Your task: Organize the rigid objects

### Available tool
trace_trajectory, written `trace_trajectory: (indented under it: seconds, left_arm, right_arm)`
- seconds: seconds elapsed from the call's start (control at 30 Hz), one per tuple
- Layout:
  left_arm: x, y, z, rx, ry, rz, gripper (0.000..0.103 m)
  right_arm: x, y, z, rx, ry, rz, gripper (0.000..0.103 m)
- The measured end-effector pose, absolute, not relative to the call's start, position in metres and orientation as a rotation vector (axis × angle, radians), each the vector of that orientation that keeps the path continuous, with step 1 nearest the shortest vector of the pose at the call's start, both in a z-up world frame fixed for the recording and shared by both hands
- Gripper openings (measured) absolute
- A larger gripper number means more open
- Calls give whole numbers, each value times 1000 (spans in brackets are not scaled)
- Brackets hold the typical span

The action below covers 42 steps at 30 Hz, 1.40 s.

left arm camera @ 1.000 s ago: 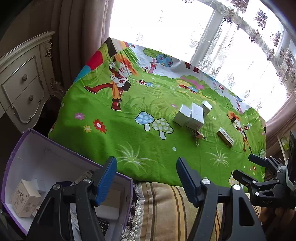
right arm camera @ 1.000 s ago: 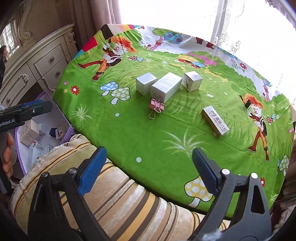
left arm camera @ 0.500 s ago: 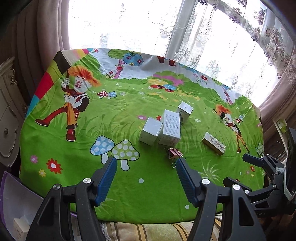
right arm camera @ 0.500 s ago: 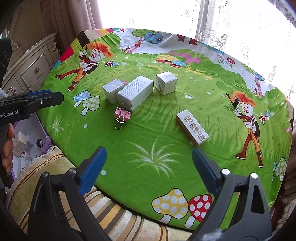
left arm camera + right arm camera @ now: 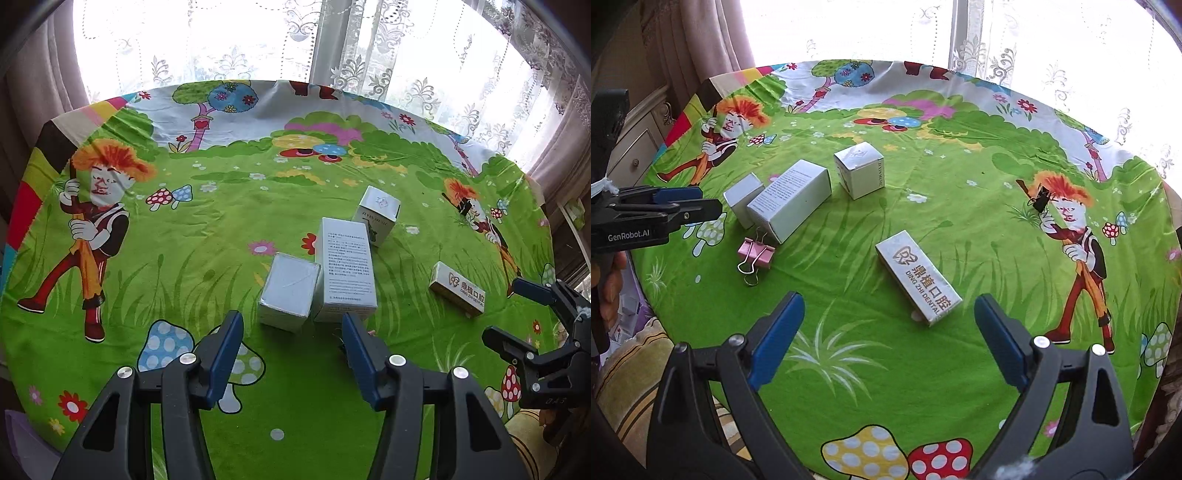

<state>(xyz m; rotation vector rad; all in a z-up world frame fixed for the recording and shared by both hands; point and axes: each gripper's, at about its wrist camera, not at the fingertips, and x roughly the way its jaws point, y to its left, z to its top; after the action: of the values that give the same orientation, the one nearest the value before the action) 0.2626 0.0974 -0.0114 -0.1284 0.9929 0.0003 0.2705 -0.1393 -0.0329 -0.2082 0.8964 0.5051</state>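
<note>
Several white boxes lie on the green cartoon cloth [image 5: 221, 236]. A small white box [image 5: 290, 291] and a long white box [image 5: 347, 269] sit side by side just beyond my open, empty left gripper [image 5: 291, 341]. A cube box [image 5: 378, 214] stands behind them. A gold-lettered dental box [image 5: 918, 282] lies just ahead of my open, empty right gripper [image 5: 888, 330]; it also shows in the left wrist view [image 5: 458, 290]. A pink binder clip [image 5: 755, 254] lies near the long box [image 5: 790, 201], largely hidden behind my left finger in the left wrist view.
The round table's near edge meets a striped cushion [image 5: 631, 373]. A cream dresser [image 5: 639, 147] stands at the left. Lace curtains [image 5: 406, 55] and a bright window lie behind the table. The right gripper shows at the left view's right edge [image 5: 532, 321].
Both grippers have moved forward over the table. The left view swung from the purple storage box beside the table to the white boxes. The dental box now lies nearer the right gripper.
</note>
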Motion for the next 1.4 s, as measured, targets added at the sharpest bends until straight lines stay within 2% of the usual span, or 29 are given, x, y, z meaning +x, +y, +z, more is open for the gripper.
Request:
trace_trajectory:
  seconds: [0.17,0.33,0.53,0.7,0.77,1.4]
  left_arm:
    - [279,96,-22,-110,1009,-8,55]
    - [287,94,-29,-108,1020,-21,49]
    - [288,96,-30,-118,1030,-28,39]
    - [286,95,-31,-118,1032,-28,37]
    - [285,95,-31,-117,1032,-25,37]
    - [229,96,14,-172,951,-21,37]
  right_arm:
    - [291,-138,-41,-240,878,482,95]
    - [307,-134,-57,-268,903,471,94]
    - [314,-132,-71,-270,946,490,80]
    - [316,-135,-79,-237,989,505,43]
    - [315,-135,-78,-241,990,500,35]
    - [274,-137,-31,-190,954,548,35]
